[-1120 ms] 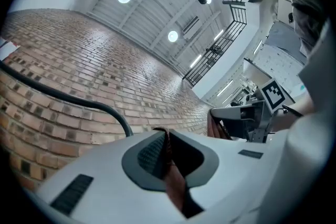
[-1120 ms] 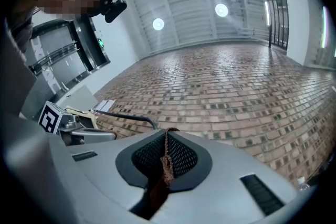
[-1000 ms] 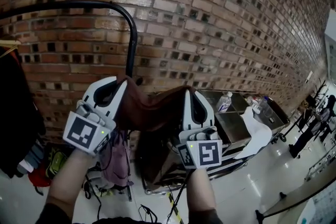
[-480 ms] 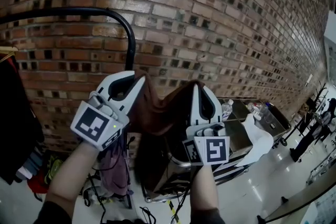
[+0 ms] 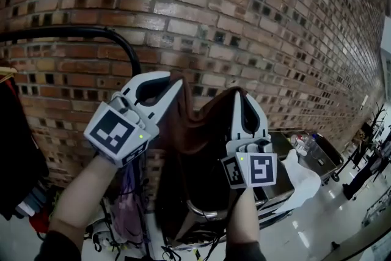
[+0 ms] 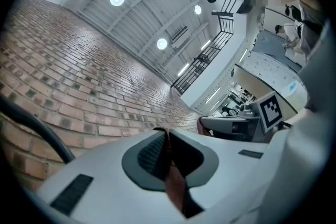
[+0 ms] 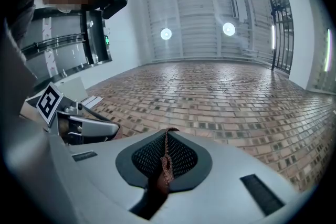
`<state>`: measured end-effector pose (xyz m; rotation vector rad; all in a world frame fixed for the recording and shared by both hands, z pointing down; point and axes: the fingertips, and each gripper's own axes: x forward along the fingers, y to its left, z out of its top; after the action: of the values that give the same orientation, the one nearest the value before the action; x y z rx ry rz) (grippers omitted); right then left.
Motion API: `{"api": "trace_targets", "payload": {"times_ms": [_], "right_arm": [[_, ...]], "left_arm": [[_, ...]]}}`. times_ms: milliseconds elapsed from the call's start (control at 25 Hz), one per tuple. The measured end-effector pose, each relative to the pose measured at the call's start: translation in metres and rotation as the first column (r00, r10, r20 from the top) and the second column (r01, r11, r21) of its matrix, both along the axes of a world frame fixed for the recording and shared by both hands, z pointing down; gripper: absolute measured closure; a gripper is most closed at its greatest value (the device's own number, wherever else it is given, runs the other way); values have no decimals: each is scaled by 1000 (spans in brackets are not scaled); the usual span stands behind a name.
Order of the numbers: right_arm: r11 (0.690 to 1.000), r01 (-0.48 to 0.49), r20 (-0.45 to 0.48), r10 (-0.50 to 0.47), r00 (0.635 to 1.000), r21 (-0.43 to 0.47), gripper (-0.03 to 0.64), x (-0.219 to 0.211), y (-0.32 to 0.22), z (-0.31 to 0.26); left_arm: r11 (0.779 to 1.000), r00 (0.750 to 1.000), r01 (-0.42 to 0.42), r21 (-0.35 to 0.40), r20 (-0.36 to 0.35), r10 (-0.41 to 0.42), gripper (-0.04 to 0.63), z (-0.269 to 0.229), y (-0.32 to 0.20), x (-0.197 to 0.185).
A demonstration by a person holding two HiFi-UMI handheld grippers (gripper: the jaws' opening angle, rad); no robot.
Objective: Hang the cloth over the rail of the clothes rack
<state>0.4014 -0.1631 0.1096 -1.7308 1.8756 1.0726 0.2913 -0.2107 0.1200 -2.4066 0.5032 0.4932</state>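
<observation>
**Cloth held up in both grippers, not yet over the rail**

Head view: the left gripper and the right gripper point upward in front of a brick wall. Between them hangs the brown cloth; its top edge sags a little from one gripper to the other. The black rail of the clothes rack runs at the left, higher than the fingers, and bends down just beside the left gripper. The cloth does not touch it. I judge the step in hand to be the lift toward the rail. The next move calls for bringing the cloth higher and to the left, over the rail, then lowering it so that it falls on both sides before the fingers let go. At the lower right a steel trolley carries what looks like bottles and a white sheet; more I cannot tell.

Left gripper view: the fingers are clenched on a fold of the cloth.

Right gripper view: the fingers are also clenched, with a thin edge of the cloth pinched between them.
</observation>
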Motion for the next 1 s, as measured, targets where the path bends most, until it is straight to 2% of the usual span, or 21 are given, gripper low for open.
{"api": "trace_targets", "payload": {"times_ms": [200, 440, 760, 1000], "right_arm": [[1000, 20, -5, -20, 1000, 22, 589, 10, -20, -21], [998, 56, 3, -56, 998, 31, 589, 11, -41, -51], [996, 85, 24, -86, 996, 40, 589, 18, -59, -76], [993, 109, 29, -111, 993, 49, 589, 22, -67, -82]], "left_arm": [[999, 999, 35, 25, -36, -35, 569, -28, -15, 11], [999, 999, 31, 33, -15, -31, 568, -74, -25, 18], [998, 999, 32, 52, -14, -31, 568, -108, -40, 29], [988, 994, 112, 104, -20, -111, 568, -130, -62, 25]]}}
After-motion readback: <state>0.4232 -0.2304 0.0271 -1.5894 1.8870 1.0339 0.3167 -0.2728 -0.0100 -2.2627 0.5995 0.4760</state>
